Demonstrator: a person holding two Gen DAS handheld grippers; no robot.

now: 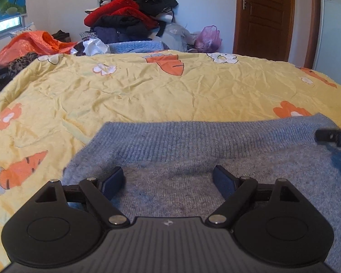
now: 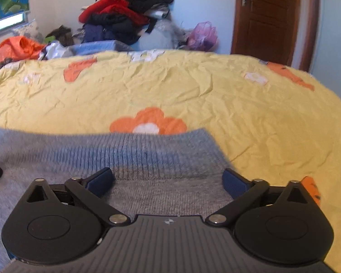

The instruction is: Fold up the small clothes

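A grey-blue knit sweater point(image 1: 216, 159) lies flat on the yellow bed cover point(image 1: 147, 95), its ribbed band along the far edge. My left gripper point(image 1: 169, 177) is open and empty, just above the sweater's left part, behind the ribbed band. The sweater also shows in the right wrist view point(image 2: 147, 159), slightly blurred. My right gripper point(image 2: 168, 178) is open and empty over the sweater's right part, near its right edge. The right gripper's tip shows at the right edge of the left wrist view point(image 1: 334, 136).
The yellow cover point(image 2: 238, 113) with orange carrot and flower prints spreads beyond the sweater. A tall pile of dark and red clothes point(image 1: 129, 16) and plastic bags point(image 1: 31, 43) sit at the far side. A brown door point(image 1: 266, 16) stands at the back right.
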